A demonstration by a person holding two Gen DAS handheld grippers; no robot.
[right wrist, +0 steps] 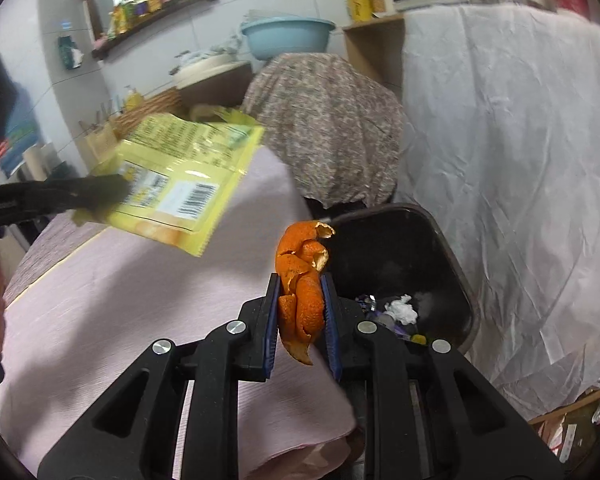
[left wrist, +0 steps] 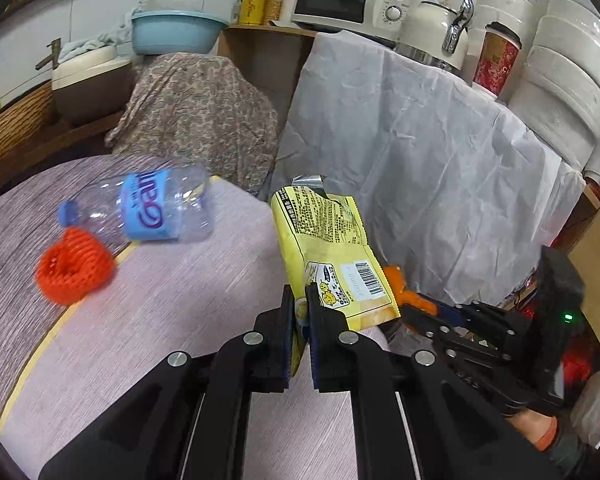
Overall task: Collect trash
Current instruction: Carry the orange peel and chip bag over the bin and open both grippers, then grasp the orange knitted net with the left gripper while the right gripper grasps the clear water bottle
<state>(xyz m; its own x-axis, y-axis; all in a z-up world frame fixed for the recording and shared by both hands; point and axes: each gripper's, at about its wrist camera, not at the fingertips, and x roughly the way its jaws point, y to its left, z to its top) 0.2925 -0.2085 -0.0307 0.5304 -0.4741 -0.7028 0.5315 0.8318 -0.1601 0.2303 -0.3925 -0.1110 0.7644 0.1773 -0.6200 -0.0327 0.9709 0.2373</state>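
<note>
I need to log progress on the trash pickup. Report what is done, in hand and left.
Done: some scraps already lie in the dark bin.
In hand: the left gripper pinches the yellow snack wrapper; the right gripper clamps the orange peel near the bin's rim.
Left: the plastic bottle and the orange foam net lie on the table.

yellow wrapper (left wrist: 328,248), orange peel (right wrist: 302,280), floral cloth (left wrist: 196,116)
</note>
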